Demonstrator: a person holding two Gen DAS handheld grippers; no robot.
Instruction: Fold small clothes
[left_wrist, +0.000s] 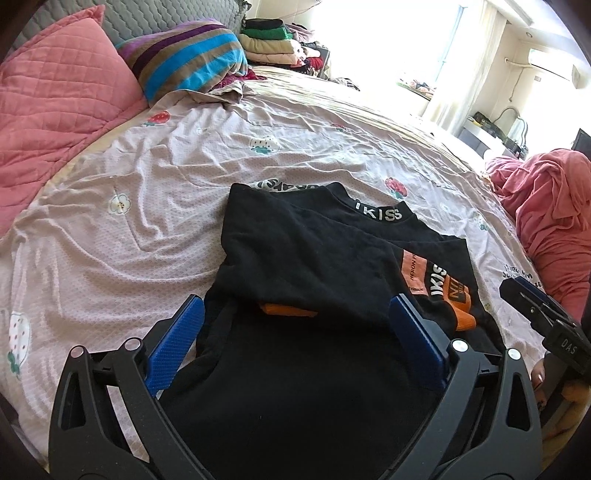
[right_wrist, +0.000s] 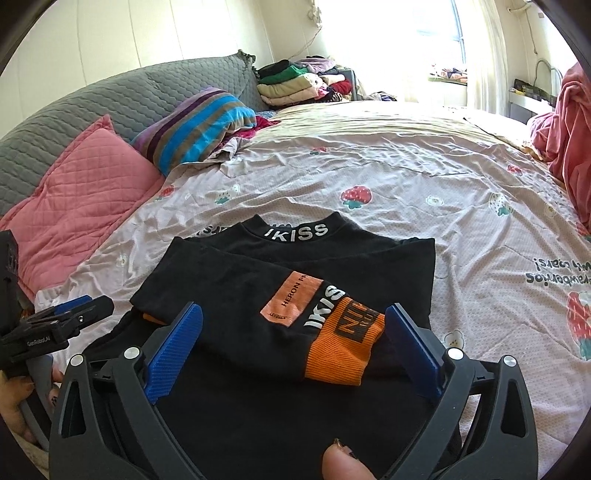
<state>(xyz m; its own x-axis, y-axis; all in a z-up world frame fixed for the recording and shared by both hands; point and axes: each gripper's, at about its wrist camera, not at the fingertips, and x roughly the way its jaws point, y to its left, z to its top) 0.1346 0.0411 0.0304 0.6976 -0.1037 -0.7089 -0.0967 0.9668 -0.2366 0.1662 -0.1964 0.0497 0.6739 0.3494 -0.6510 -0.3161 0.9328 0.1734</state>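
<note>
A small black top (left_wrist: 295, 258) with an "IKISS" collar and orange cuffs lies on the bed, both sleeves folded across its front. It also shows in the right wrist view (right_wrist: 236, 280), with the orange cuff (right_wrist: 340, 347) on top. My left gripper (left_wrist: 295, 332) is open, its blue fingers (left_wrist: 173, 343) straddling the near left part of the top. My right gripper (right_wrist: 295, 339) is open, its fingers (right_wrist: 413, 343) either side of the orange cuff. Each gripper shows at the edge of the other's view, the right one (left_wrist: 532, 299) and the left one (right_wrist: 74, 310).
The bed sheet (right_wrist: 406, 177) is pale with strawberry prints. A pink pillow (left_wrist: 55, 110), a striped blanket (left_wrist: 184, 59) and stacked folded clothes (right_wrist: 291, 83) sit at the head. A pink heap (left_wrist: 554, 221) lies at the right.
</note>
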